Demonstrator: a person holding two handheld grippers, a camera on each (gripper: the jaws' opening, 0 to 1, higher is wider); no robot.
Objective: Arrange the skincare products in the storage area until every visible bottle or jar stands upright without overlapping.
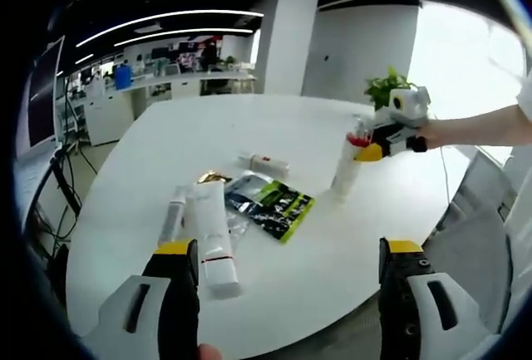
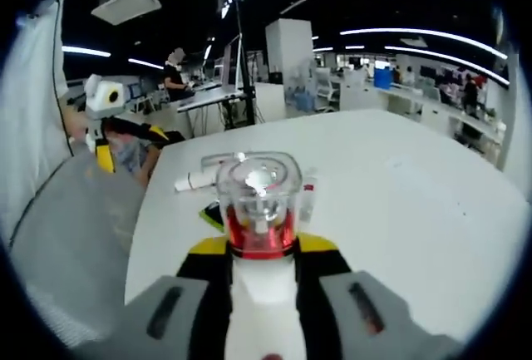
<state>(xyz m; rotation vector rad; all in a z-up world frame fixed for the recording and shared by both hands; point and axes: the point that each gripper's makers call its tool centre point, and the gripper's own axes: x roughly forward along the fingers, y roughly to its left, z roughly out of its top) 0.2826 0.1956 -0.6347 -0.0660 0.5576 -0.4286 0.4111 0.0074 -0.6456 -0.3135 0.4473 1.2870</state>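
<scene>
White tube (image 1: 214, 239) lying flat; gripped bottle (image 1: 346, 169) stands upright.

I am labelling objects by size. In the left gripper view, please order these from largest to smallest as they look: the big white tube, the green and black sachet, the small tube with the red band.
1. big white tube, though nearest the camera
2. green and black sachet
3. small tube with the red band, farthest away
</scene>
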